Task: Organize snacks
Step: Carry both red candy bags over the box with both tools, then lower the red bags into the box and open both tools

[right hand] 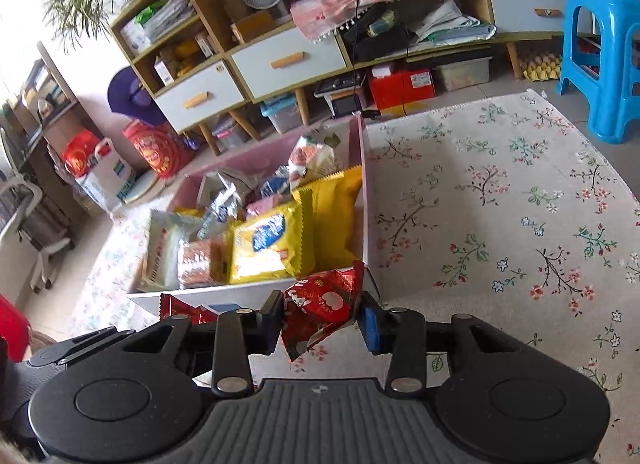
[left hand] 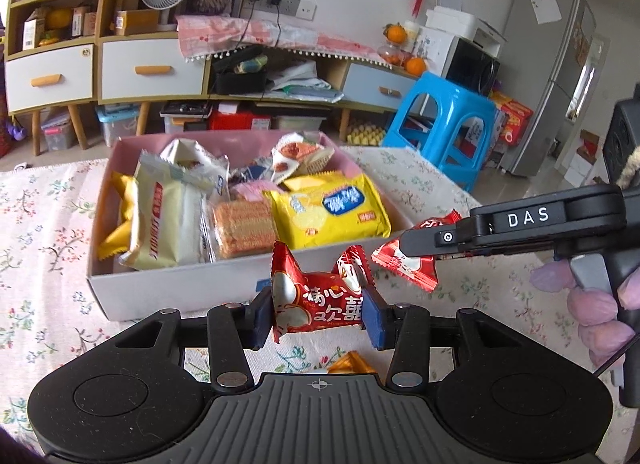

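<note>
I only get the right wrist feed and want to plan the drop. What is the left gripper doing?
Observer: The left gripper is shut on a red candy packet, held above the floral cloth.
Operator: Anything left on the cloth near it?
Observer: Yes, an orange wrapper lies just under the left gripper.
Operator: What sits at the box's left end?
Observer: In the snack box, a yellow wrapper sits beside the tall cream packet.

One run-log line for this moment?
left gripper: shut on red snack packet | right gripper: shut on second red packet | snack box: ahead, filled
</note>
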Demonstrator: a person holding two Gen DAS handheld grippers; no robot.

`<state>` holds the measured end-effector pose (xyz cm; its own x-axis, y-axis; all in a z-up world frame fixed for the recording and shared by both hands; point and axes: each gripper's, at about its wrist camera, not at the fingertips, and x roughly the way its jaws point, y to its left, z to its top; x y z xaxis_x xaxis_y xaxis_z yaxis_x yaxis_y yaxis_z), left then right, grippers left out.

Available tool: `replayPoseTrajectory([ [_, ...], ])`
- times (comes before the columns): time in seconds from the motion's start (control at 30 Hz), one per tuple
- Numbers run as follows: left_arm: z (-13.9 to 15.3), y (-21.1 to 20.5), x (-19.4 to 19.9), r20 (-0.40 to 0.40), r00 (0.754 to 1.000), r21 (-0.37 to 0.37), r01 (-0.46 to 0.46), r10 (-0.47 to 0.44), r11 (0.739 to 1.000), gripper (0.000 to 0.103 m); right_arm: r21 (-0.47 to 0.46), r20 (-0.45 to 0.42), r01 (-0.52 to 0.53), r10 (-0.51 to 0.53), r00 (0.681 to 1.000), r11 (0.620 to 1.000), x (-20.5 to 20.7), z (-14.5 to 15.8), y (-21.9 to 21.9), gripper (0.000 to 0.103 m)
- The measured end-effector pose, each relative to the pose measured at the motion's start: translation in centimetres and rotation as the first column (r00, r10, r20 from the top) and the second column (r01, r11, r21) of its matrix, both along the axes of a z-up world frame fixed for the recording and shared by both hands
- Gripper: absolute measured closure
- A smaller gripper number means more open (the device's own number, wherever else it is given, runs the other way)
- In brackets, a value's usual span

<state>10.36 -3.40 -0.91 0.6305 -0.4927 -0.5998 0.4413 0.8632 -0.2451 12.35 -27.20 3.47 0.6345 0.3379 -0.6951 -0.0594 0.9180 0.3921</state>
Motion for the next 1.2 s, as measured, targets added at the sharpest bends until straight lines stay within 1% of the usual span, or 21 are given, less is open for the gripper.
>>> replayPoseTrajectory([
  [0.13,1.2,0.1,0.2,0.002,0.999,-0.001,-0.036,0.036,0.999,0.06,0.025,0.018,0.019,-0.019,1.0,1.0,0.1,0.7,0.0,0.075],
  [0.23,2.1,-0.1,0.4,0.017,0.996,0.038,-0.085,0.084,0.996,0.06,0.044,0.033,0.034,-0.035,0.999,0.998,0.5,1.2,-0.1,0.075],
  [0.47,3.3,-0.2,2.2,0.044,0.988,0.082,-0.153,0.149,0.985,0.06,0.106,0.083,0.098,-0.107,0.991,0.99,2.1,2.2,-1.3,0.075],
  [0.63,3.4,-0.2,4.2,0.05,0.983,0.1,-0.18,0.176,0.978,0.06,0.12,0.118,0.122,-0.136,0.984,0.985,3.3,2.6,-1.2,0.074],
  [0.83,3.2,-0.8,6.7,0.06,0.977,0.114,-0.21,0.204,0.971,0.06,0.109,0.151,0.13,-0.146,0.978,0.986,4.8,2.5,-0.1,0.074],
  [1.13,2.6,-1.5,8.8,0.117,0.973,0.15,-0.215,0.198,0.965,0.059,0.126,0.125,0.153,-0.168,0.978,0.98,6.5,1.1,1.6,0.073],
  [1.2,2.4,-1.5,9.1,0.123,0.971,0.154,-0.223,0.206,0.963,0.059,0.117,0.119,0.15,-0.164,0.979,0.982,6.6,0.9,2.0,0.071],
])
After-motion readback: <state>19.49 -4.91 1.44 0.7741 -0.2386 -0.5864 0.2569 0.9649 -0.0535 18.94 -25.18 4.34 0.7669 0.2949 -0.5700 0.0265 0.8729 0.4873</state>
